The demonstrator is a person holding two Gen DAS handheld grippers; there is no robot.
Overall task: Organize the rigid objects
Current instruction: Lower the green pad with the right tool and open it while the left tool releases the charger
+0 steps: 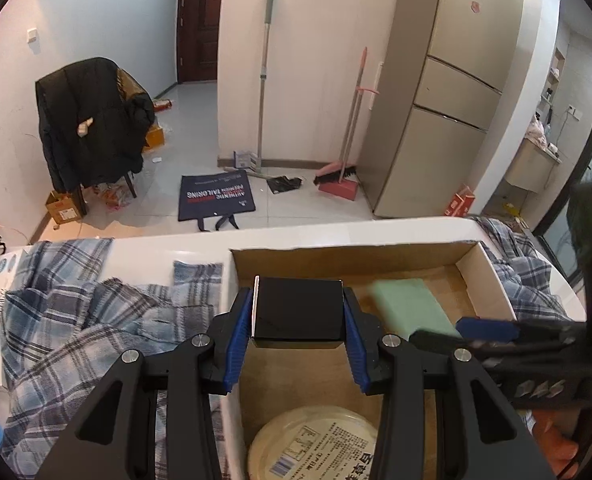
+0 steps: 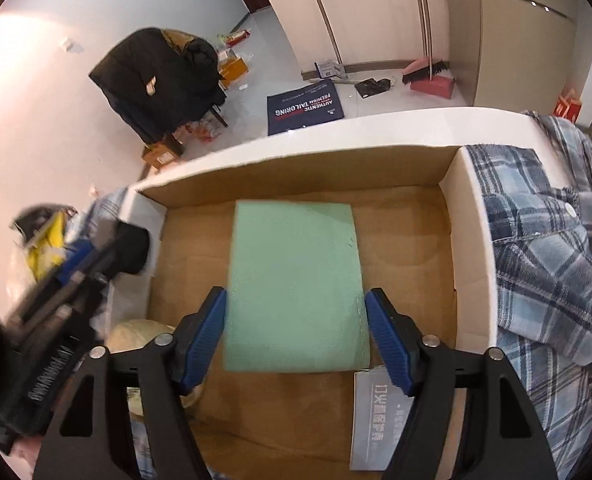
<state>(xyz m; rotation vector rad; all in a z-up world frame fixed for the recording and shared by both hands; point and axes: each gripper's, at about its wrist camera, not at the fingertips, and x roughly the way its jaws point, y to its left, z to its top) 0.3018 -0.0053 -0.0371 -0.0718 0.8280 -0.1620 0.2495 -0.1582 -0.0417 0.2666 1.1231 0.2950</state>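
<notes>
My left gripper (image 1: 298, 312) is clamped on a small black box (image 1: 298, 308), holding it above the cardboard box (image 1: 483, 268) near that box's left wall. My right gripper (image 2: 296, 316) has its jaws apart on either side of the green block (image 2: 294, 288), which lies flat on the cardboard box's floor about midway along; a thin gap shows at each pad, so I judge the block is released.

The cardboard box sits on a white worktop, with a plaid cloth (image 1: 76, 320) beside it. A round lidded tub (image 1: 313, 444) fills its near left corner, and a grey packet (image 2: 379, 420) lies near the green block's near right corner.

The main risk is on the left: if I let the black box go from up here, it could land on the tub's lid or tip onto the wall. On the right, a pad could catch the block as I pull away and drag it askew. The two grippers are close, so a careless move could knock them together.
</notes>
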